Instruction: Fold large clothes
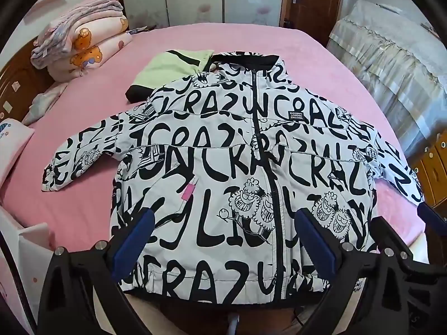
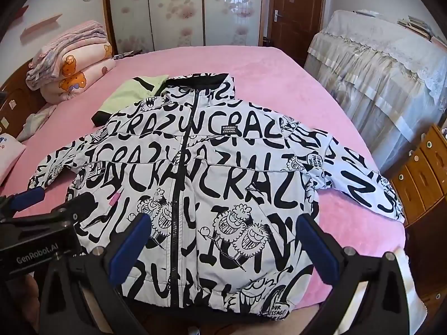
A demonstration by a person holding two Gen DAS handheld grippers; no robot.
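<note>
A white puffer jacket with black "CRAZY" lettering lies face up and zipped on the pink bed, sleeves spread to both sides; it also fills the right wrist view. My left gripper is open and empty, hovering above the jacket's lower front near the hem. My right gripper is open and empty above the lower front, a bit to the right. The left gripper's body shows at the left of the right wrist view, and a blue fingertip of the right gripper shows at the right edge of the left wrist view.
A folded light-green and black garment lies by the jacket's collar. A stack of folded quilts sits at the bed's far left. A lace-covered piece of furniture and wooden drawers stand to the right. The pink bedsheet surrounds the jacket.
</note>
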